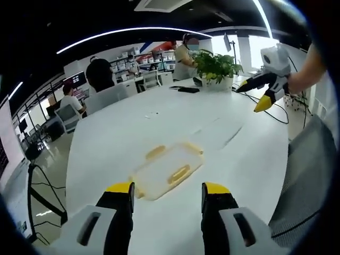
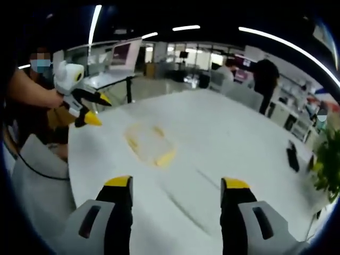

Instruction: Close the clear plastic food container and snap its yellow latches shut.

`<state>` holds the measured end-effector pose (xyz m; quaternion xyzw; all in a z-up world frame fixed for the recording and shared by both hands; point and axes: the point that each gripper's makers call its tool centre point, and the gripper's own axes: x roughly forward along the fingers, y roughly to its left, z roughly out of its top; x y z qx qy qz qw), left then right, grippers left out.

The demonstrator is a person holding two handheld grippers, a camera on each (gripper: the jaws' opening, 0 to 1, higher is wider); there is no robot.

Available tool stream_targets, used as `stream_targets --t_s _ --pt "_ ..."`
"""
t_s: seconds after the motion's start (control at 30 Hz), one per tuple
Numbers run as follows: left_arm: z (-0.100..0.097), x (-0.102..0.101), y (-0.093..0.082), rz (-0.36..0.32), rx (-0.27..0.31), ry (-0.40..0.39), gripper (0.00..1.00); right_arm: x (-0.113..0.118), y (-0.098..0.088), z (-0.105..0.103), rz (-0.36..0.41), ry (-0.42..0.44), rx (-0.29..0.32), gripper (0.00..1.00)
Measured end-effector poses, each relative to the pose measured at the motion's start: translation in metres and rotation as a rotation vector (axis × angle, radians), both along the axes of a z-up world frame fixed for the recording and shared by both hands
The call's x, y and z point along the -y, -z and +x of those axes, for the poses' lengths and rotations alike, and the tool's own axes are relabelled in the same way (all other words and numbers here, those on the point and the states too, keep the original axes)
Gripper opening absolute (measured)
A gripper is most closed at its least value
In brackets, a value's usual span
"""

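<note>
We approach a clear food container on a white bench.

Our left tool (image 1: 167, 197) hovers released just before the container (image 1: 167, 170); our right tool (image 2: 177, 192), also released, hangs farther off, likely awaiting the latches (image 1: 179, 173). Blur hides whether the lid is seated.

The right gripper (image 2: 177, 187) hovers over the white table (image 2: 223, 138), its yellow-tipped jaws wide apart and holding nothing. Ahead lies the clear food container (image 2: 150, 143) with yellow latches (image 2: 166, 157). At the left, the left gripper (image 2: 95, 109) hangs above the table edge.
</note>
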<state>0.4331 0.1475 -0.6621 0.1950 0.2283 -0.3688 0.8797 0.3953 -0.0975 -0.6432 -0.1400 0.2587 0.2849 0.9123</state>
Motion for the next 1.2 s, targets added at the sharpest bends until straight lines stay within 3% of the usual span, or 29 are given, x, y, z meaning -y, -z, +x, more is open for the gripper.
stream_targets --t_s 0.5,0.8,1.2 --pt "0.038 -0.008 0.011 0.100 -0.019 0.159 0.46 -0.040 0.008 0.038 -0.013 -0.184 -0.023 0.61" --pt "0.061 -0.007 0.022 0.153 -0.033 0.254 0.46 -0.051 0.016 0.057 -0.023 -0.244 -0.040 0.60" --pt "0.070 -0.013 0.046 0.279 -0.083 0.461 0.46 -0.064 0.030 0.073 -0.060 -0.314 -0.060 0.58"
